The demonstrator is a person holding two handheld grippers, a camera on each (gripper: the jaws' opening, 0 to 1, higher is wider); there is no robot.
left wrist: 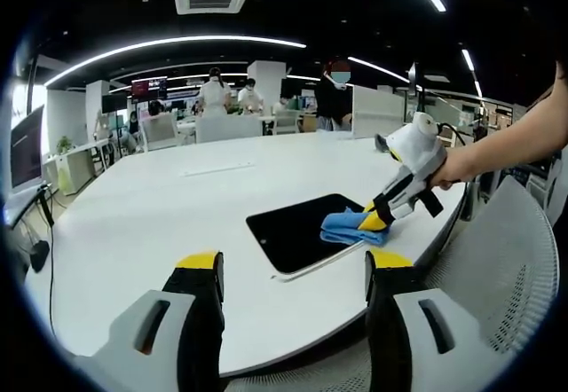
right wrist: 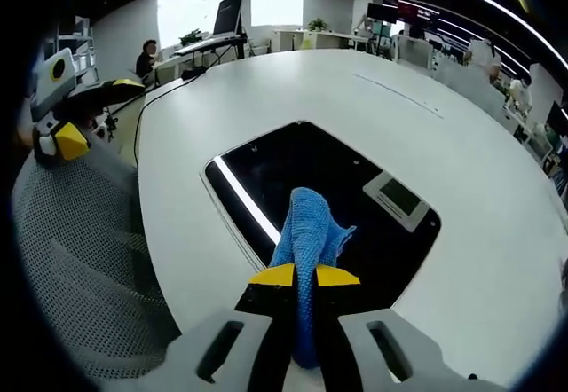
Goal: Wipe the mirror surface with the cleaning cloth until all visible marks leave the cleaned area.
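A dark rectangular mirror (left wrist: 297, 228) lies flat on the white table (left wrist: 177, 206). On its right part rests a blue cleaning cloth (left wrist: 353, 228), with my right gripper (left wrist: 373, 222) shut on it, held by a person's hand. In the right gripper view the blue cloth (right wrist: 306, 232) runs between the closed yellow-tipped jaws of my right gripper (right wrist: 304, 275) and drapes onto the mirror (right wrist: 293, 175), which reflects a ceiling light strip. My left gripper (left wrist: 293, 263) is open, above the table's near edge, short of the mirror. It also appears far left as the left gripper (right wrist: 84, 117), held over a chair.
A grey mesh chair (left wrist: 497, 268) stands at the table's right edge, and the same chair (right wrist: 80, 259) fills the left of the right gripper view. Several people (left wrist: 213, 90) and desks with monitors (left wrist: 27, 148) are beyond the table. The table's far half is bare.
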